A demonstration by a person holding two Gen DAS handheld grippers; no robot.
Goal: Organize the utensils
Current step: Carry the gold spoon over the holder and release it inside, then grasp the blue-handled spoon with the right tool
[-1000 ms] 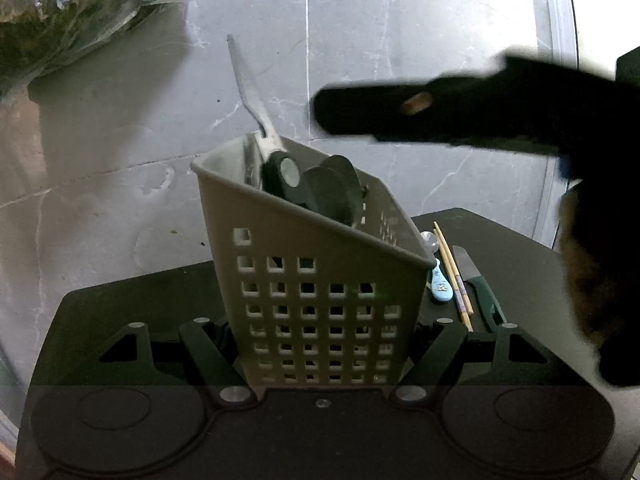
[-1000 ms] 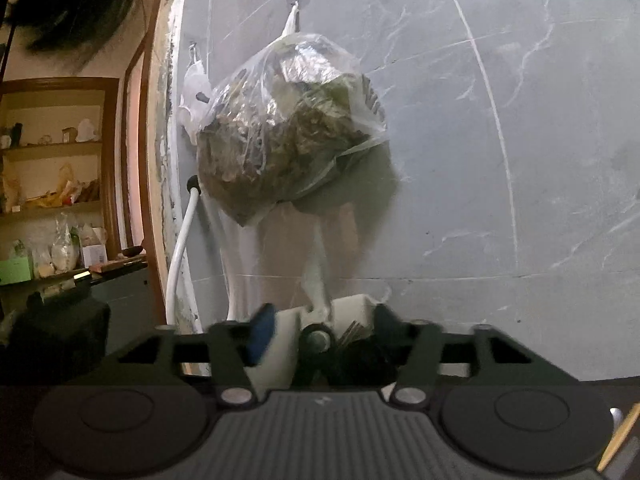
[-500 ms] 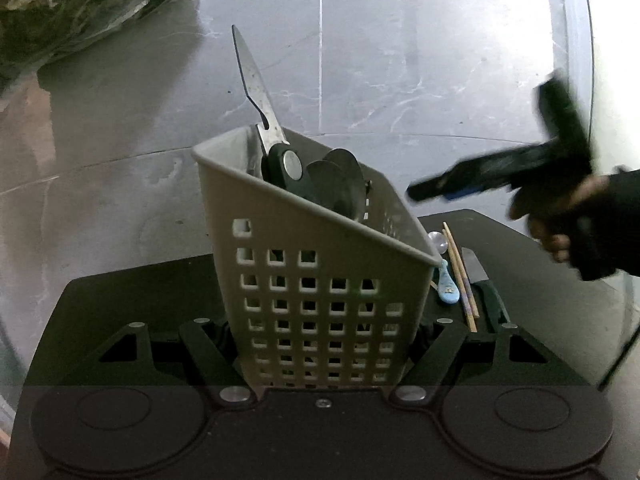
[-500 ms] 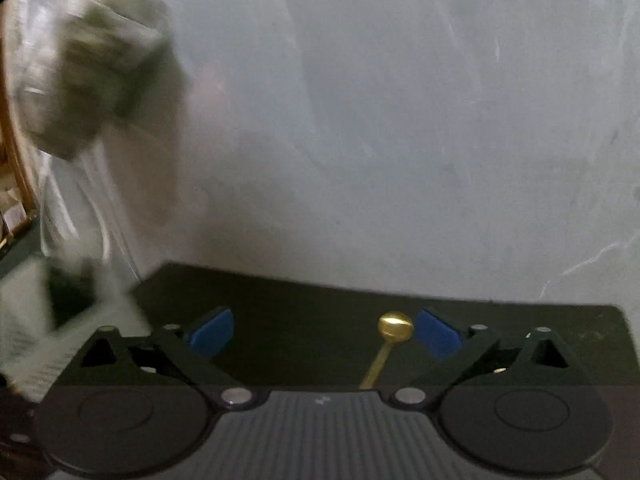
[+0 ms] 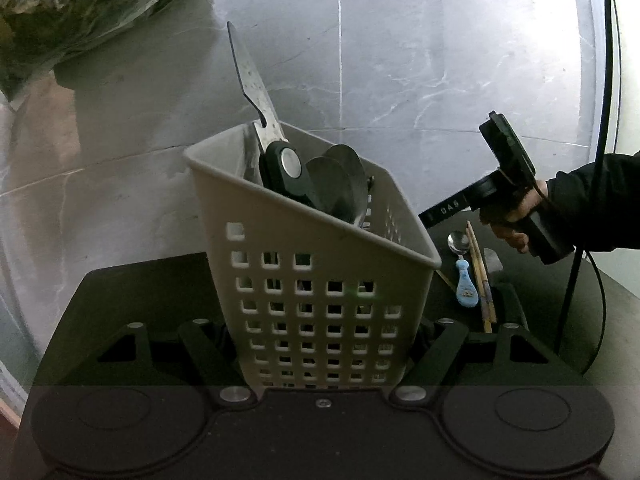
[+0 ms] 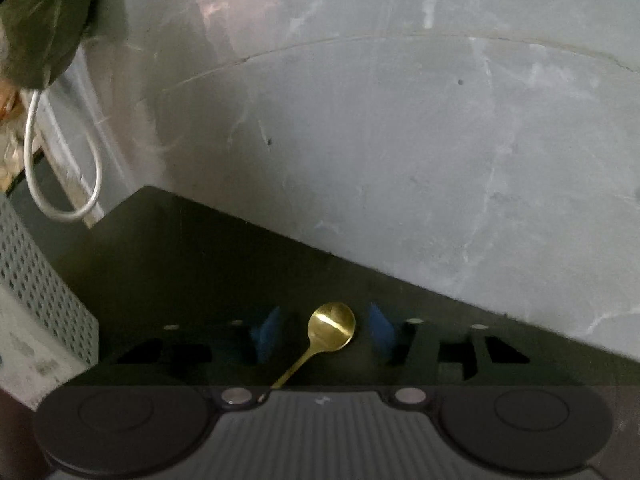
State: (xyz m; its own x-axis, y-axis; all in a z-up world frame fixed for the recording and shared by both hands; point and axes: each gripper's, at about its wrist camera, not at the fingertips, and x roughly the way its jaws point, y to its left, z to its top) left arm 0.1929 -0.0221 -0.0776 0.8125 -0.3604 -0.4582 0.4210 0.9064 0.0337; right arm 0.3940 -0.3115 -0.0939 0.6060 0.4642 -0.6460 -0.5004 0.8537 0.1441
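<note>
My left gripper (image 5: 320,344) is shut on a grey perforated utensil basket (image 5: 316,280) and holds it tilted on the black table. In the basket stand scissors (image 5: 260,96) and dark spoon bowls (image 5: 340,188). To its right lie a blue-handled spoon (image 5: 464,280), wooden chopsticks (image 5: 480,276) and a dark-handled knife (image 5: 504,288). My right gripper (image 6: 324,334) is open, its blue pads (image 6: 268,332) either side of a gold spoon (image 6: 324,336) lying on the table. The right gripper's body shows in the left wrist view (image 5: 508,184).
A grey marble wall (image 6: 400,140) stands behind the black table (image 6: 200,260). A plastic bag of greens (image 5: 72,8) hangs at upper left. A white cable (image 6: 60,184) loops by the wall. The basket shows at the left edge of the right wrist view (image 6: 36,304).
My right gripper has swung away from above the basket, down to the table at the right, and now straddles the gold spoon. The left gripper keeps hold of the basket.
</note>
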